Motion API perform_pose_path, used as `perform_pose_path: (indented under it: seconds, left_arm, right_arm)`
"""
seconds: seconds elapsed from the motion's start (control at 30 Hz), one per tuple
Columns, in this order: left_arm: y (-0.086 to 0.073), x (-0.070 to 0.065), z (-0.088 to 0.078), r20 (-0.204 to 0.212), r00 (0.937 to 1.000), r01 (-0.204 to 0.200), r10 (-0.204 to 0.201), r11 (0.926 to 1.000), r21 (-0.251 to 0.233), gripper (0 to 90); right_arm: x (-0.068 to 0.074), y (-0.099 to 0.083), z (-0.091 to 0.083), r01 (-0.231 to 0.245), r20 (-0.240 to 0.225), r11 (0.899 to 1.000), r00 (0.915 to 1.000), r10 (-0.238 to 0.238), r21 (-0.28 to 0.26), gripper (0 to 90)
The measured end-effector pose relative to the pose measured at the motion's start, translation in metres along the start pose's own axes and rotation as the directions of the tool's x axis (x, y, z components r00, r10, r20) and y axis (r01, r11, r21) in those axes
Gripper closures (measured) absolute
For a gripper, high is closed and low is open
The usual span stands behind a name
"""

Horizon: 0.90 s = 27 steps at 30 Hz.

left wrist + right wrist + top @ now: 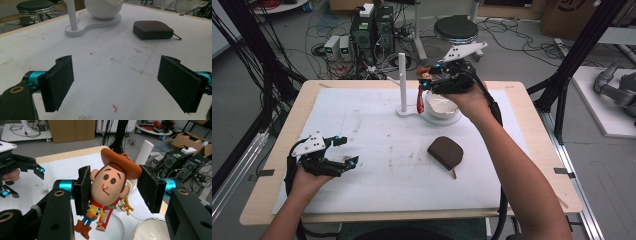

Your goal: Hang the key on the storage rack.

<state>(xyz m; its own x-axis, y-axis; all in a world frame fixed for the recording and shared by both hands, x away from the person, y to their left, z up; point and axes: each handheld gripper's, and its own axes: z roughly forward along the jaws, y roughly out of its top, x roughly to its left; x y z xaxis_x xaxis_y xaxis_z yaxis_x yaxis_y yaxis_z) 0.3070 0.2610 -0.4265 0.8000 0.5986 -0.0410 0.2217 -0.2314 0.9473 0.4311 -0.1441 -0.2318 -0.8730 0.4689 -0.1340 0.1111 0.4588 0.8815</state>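
The cowboy keychain (110,187) is hanging in the air over the far middle of the tabletop (277,165), just above the white bowl (443,106) and beside the white post (402,82) of the stand. The right gripper (113,188) is pinching its big rounded rubbery head between the two flat black pads, brown hat on top, with the small body, the boots, a red strap and a gold metal clasp dangling below. Judging by this, the pick-up is already done; what is left looks like hanging the toy on the post or lowering it into the bowl, and I cannot tell which. The bowl is looking smooth and glossy, sitting on a flat white base that it shares with the post. Nearer the middle, a brown zipped pouch (445,151) with rounded corners is lying flat on the scuffed, stained white mat (362,165). By the near left corner the left gripper (346,150) is resting with its jaws spread wide and nothing between them.
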Motion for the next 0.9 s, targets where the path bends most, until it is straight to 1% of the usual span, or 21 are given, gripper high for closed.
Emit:
perform_pose_path:
  seconds: [0.27,0.33,0.47,0.53,0.87,0.9]
  left_arm:
    - [0.0,-0.001,0.001,0.001,1.0,-0.004,0.004,1.0,0.003,13.6]
    - [0.001,-0.001,0.001,0.0,1.0,-0.008,0.008,1.0,0.005,13.6]
    - [0.001,-0.002,0.002,0.001,0.9999,-0.011,0.011,0.9999,0.006,13.6]
    - [0.001,-0.002,0.002,0.001,0.9999,-0.01,0.01,0.9999,0.007,13.6]
    - [0.001,-0.003,0.004,0.003,0.9998,-0.02,0.02,0.9997,0.013,13.6]
    - [0.001,-0.003,0.004,0.002,0.9998,-0.021,0.021,0.9997,0.014,13.6]
  right_arm:
    - [-0.002,0.012,0.015,0.008,0.003,1.0,1.0,-0.008,0.01,46.9]
    - [-0.003,0.013,0.017,0.008,-0.003,1.0,1.0,-0.008,0.008,46.8]
    - [-0.006,0.016,0.029,0.004,-0.005,1.0,1.0,-0.004,0.026,46.9]
    - [-0.006,0.016,0.031,0.001,-0.005,1.0,1.0,-0.001,0.031,46.9]
    - [-0.006,0.025,0.047,0.018,-0.014,0.998,0.9997,-0.017,0.052,46.9]
    - [-0.006,0.025,0.049,0.019,-0.016,0.999,0.9997,-0.018,0.048,46.9]
